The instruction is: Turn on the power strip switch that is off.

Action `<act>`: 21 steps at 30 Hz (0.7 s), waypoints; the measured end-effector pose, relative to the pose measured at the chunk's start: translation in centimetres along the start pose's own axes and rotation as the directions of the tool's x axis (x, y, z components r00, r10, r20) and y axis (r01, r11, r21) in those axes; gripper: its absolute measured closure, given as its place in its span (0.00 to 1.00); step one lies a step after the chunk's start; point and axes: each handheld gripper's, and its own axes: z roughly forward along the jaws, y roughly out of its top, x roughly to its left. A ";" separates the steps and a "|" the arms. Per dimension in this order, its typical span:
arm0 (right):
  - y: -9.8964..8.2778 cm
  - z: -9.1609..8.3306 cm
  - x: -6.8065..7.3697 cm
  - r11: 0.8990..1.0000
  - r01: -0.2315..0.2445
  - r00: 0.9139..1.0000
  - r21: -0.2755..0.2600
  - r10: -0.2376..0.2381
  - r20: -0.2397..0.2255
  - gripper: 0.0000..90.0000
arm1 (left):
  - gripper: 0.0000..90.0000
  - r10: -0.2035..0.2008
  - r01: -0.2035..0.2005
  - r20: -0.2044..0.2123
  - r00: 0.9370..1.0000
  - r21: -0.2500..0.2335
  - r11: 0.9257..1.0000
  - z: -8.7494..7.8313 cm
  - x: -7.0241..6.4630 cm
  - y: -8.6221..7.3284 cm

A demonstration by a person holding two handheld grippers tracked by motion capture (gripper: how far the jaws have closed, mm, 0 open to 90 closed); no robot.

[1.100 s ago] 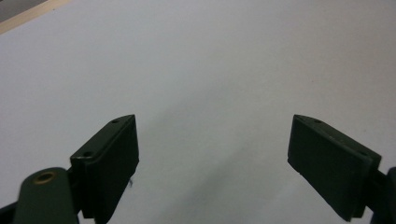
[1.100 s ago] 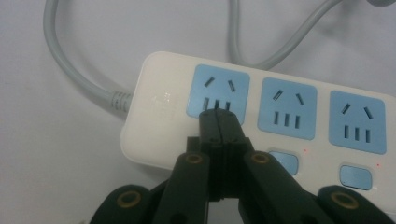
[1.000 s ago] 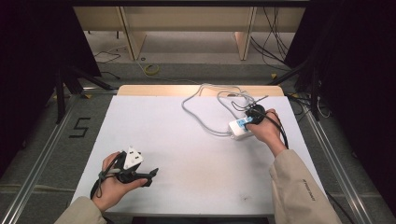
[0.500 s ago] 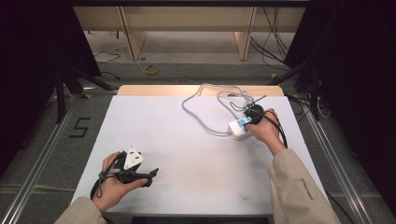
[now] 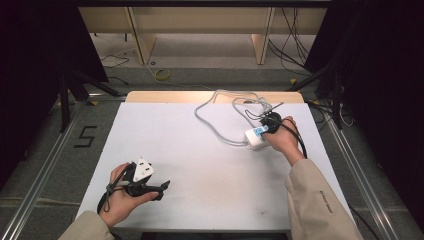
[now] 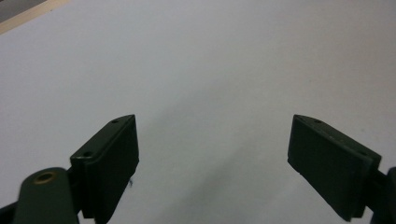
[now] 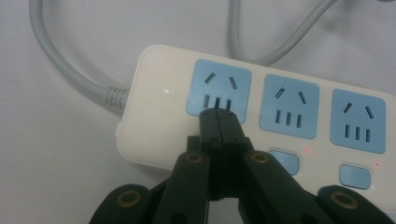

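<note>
White rigid power strip (image 7: pixel 261 107) is lying at the table's (image 5: pixel 200 150) far right, grey cord (image 5: pixel 215 122) looping behind. I'm pressing my right gripper (image 7: pixel 218 122), jaws closed and empty, on its first socket. Hard, smooth plastic, probably light; I'd be gripping across the body. Left gripper (image 6: pixel 212 158) is hanging open.

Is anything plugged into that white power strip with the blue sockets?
No, as far as shown. The white power strip has three blue sockets with bare slots. The right hand-held gripper, jaws shut, rests over the first one.
</note>
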 end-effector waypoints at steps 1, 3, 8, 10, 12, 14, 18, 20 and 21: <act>0.0 0.0 0.0 1.000 -0.002 1.000 -0.003 0.002 0.000 1.00 | 0.18 0.000 0.000 0.000 1.000 -0.001 1.000 0.0 0.0 0.0; 0.0 0.1 0.1 1.000 -0.008 1.000 -0.006 0.008 -0.005 1.00 | 0.18 0.002 -0.002 0.001 1.000 0.001 1.000 0.0 0.0 0.0; 0.1 0.1 0.1 1.000 -0.010 1.000 -0.003 0.010 -0.003 1.00 | 0.18 0.000 0.000 0.002 1.000 -0.002 1.000 0.0 0.0 0.0; 0.0 0.1 0.0 1.000 -0.021 1.000 -0.010 0.021 -0.013 1.00 | 0.18 0.000 0.000 0.002 1.000 0.000 1.000 0.0 0.0 0.0; -0.1 0.1 -0.1 1.000 -0.027 0.999 -0.012 0.027 -0.019 1.00 | 0.18 -0.002 0.002 0.001 1.000 -0.001 1.000 0.0 0.0 0.0; -0.1 0.1 -0.1 1.000 -0.030 0.999 -0.011 0.030 -0.018 1.00 | 0.18 -0.003 0.003 0.001 1.000 -0.003 1.000 0.0 0.0 0.0; 0.0 0.2 0.0 1.000 -0.031 0.999 -0.002 0.031 -0.013 1.00 | 0.18 -0.003 0.003 0.001 1.000 -0.002 1.000 0.0 0.0 0.0; -0.1 0.2 0.0 1.000 -0.031 0.999 -0.008 0.030 -0.019 1.00 | 0.18 -0.002 0.002 0.001 1.000 -0.002 1.000 0.0 0.0 0.0; -0.1 0.1 -0.1 0.999 -0.031 0.999 -0.009 0.031 -0.021 1.00 | 0.18 -0.002 0.002 0.001 1.000 -0.002 1.000 0.0 0.0 0.0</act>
